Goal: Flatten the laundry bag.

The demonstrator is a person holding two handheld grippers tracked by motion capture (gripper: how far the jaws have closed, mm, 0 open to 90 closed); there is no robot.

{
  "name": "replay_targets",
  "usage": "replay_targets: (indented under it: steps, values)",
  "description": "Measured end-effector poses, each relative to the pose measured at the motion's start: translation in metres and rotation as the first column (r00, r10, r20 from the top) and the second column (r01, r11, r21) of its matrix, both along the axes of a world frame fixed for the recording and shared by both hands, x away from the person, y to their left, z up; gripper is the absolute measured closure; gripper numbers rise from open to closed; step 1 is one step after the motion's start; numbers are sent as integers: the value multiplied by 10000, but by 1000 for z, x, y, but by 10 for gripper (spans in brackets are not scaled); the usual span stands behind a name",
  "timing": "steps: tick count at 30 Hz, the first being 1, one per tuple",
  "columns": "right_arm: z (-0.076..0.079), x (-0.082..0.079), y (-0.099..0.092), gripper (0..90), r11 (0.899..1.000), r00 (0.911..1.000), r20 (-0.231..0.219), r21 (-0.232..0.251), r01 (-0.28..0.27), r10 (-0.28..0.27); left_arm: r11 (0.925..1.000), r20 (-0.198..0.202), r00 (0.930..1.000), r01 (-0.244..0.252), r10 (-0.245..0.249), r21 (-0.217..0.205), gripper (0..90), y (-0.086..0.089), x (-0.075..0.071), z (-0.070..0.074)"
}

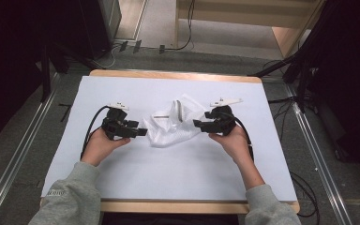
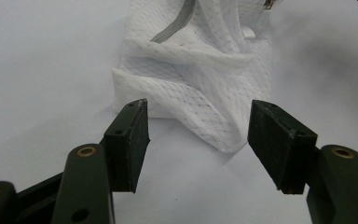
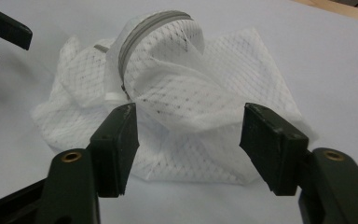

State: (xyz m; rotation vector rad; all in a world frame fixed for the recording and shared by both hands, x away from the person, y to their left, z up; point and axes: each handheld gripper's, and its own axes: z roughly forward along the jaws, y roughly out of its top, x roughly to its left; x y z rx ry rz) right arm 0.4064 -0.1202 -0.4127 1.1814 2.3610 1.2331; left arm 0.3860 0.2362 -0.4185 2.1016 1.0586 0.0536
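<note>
From the high view I see the mesh bag (image 1: pixel 173 123) crumpled on the table (image 1: pixel 122 178), between my left gripper (image 1: pixel 140 132) and right gripper (image 1: pixel 198 123). In the left gripper view, jaws spread, bag (image 2: pixel 200 88) just ahead, untouched. In the right gripper view, jaws spread, bag (image 3: pixel 182 107) ahead, not pinched.

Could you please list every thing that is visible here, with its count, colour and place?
White mesh zip bag: one, white with a grey zipper, crumpled at the table's middle, between the two grippers.
White table cover: one, white, spread over the tabletop.
Wooden table: one, light wood, edges showing around the cover.
Black cables on the floor: several, black, around the table.
Left gripper: one, black, jaws open, just left of the bag.
Right gripper: one, black, jaws open, just right of the bag.
Grey sleeves: two, grey, bottom edge.
</note>
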Motion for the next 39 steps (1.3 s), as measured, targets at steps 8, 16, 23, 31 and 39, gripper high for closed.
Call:
replay_targets:
  steps: [8, 16, 23, 31, 39]
  values:
    - [-2, 18, 20, 327, 9994, 9999, -52, -313, -131, 130, 10000, 76, 10000, 37, -38, 53, 391, -5, -4, -3]
    - [-7, 29, 41, 322, 9977, 9984, -206, -431, -529, 521, 9999, 72, 10000, 34, -35, 158, 393, -7, -7, -6]
    - [-11, 29, 62, 399, 9923, 9954, -185, -793, -949, 937, 9998, 112, 9999, -117, 115, 163, 393, -1, -10, -6]
    - [-15, 35, 57, 860, 9949, 9910, -1066, -513, -868, 810, 9997, 79, 9999, -133, 131, 198, 394, 2, -10, -7]
    - [7, 17, 37, 861, 9907, 9885, -730, -215, -1346, 1328, 9996, 150, 9995, -270, 269, 56, 398, 5, -11, -4]
